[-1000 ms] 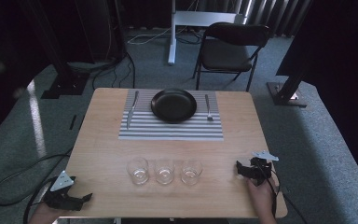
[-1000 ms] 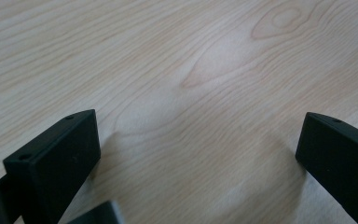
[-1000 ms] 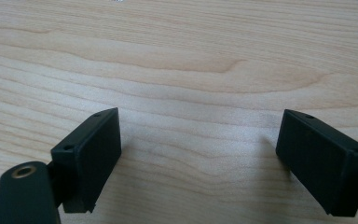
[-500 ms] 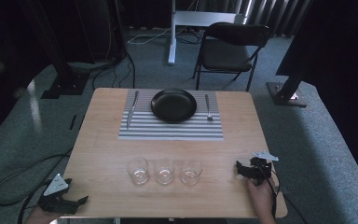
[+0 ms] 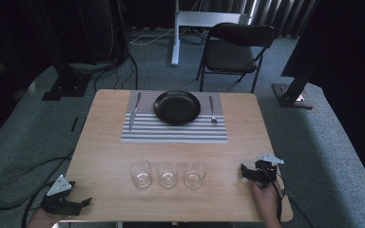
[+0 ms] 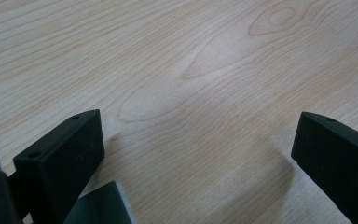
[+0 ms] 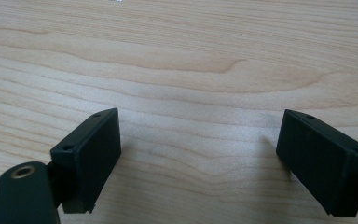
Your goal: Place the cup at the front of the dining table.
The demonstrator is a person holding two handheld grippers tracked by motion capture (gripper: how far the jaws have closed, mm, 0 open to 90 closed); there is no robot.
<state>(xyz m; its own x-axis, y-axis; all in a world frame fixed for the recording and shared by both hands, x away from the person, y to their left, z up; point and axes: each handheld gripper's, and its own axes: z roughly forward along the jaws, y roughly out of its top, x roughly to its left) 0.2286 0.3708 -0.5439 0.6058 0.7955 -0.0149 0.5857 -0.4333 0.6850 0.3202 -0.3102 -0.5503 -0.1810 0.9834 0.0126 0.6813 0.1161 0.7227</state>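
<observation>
My left claw (image 5: 78,205): lower left of frame, jaws wide, just closing slightly, nothing between. My right claw (image 5: 245,172): lower right, wide, empty. Three glasses (image 5: 168,174): lower centre, between both claws, apart.

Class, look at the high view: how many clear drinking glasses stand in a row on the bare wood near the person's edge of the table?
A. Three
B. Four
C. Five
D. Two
A: three glasses stand side by side on the table, between the striped placemat and the near edge.
</observation>
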